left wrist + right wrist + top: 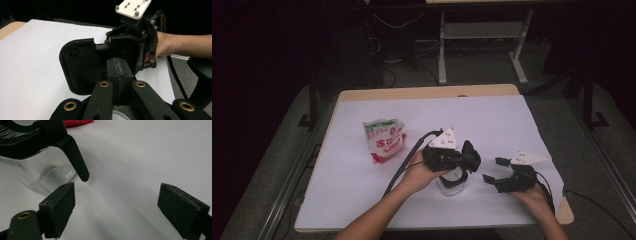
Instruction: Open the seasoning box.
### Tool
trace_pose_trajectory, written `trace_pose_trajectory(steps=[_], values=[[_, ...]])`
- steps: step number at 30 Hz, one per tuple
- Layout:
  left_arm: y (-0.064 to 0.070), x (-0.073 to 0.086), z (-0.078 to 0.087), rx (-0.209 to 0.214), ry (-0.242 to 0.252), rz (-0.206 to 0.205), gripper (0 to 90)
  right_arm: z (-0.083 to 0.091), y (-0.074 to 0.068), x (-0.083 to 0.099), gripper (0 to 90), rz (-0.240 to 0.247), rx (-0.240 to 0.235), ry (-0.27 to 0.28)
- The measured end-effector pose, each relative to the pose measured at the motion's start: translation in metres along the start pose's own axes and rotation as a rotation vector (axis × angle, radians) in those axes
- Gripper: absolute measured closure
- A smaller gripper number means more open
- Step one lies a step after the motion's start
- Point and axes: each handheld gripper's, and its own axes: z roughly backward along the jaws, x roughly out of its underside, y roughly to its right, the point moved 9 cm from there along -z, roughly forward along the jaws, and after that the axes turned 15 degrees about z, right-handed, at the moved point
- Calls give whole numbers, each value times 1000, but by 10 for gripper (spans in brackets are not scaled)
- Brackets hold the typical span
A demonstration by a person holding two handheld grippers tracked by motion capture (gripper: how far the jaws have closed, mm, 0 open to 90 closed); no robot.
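Glass jar (451,184) stands on the tabletop (492,120) near its front edge, rigid, smooth, probably slippery and breakable. Its black lid (82,65) is pinched in the left gripper (464,159); the right gripper (493,170), jaws wide, could steady the glass body.

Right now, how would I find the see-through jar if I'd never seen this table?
Start at the white table and look near its front edge, between the person's two hands. The glass jar stands there under the left gripper, right of the red and green snack bag. It alone is clear, with a black lid.
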Motion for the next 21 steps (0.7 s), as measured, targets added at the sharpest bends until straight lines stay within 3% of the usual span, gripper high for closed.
trace_pose_trajectory(steps=[21], values=[[-4, -4, -10, 11, -1, 10, 899, 0, 0, 0, 140, 3, -1, 2]])
